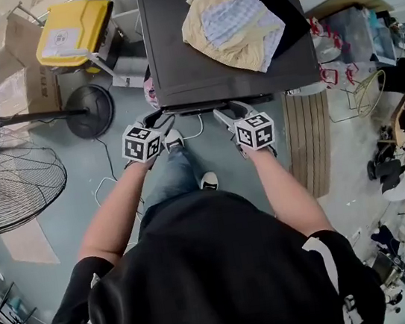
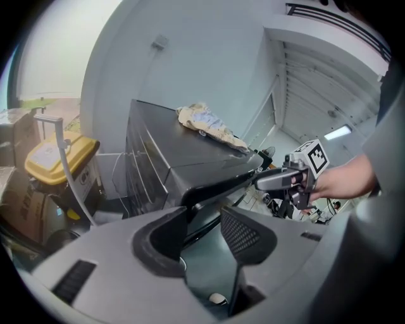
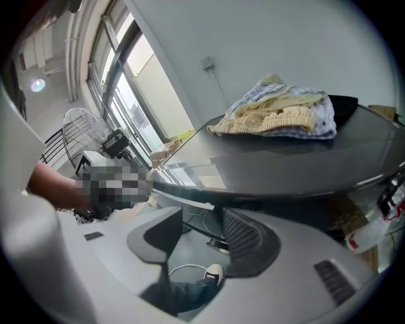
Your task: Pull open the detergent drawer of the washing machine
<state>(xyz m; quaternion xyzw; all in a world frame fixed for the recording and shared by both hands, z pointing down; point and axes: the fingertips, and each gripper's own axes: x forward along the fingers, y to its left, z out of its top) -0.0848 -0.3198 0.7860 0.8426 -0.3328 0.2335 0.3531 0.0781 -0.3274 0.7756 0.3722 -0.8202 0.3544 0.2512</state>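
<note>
The dark washing machine (image 1: 170, 49) stands right in front of me, with a pile of clothes (image 1: 237, 16) on its lid. Both grippers are at its upper front edge (image 1: 194, 109). My left gripper (image 1: 157, 119) is at the left part of that edge. In the left gripper view its jaws (image 2: 202, 231) stand apart, with the dark front lip (image 2: 215, 186) running between their tips. My right gripper (image 1: 224, 113) is a little further right. Its jaws (image 3: 201, 237) are also apart, just under the lid's rim (image 3: 190, 201), with nothing gripped. I cannot make out the drawer's own front.
A standing fan (image 1: 1, 180), a yellow bin (image 1: 73, 29) and cardboard boxes (image 1: 5, 51) stand to the left. A slatted wooden board (image 1: 311, 141) and cluttered shelves (image 1: 350, 37) are to the right. My shoes (image 1: 208, 181) and a white cable (image 1: 108, 183) are on the floor below the grippers.
</note>
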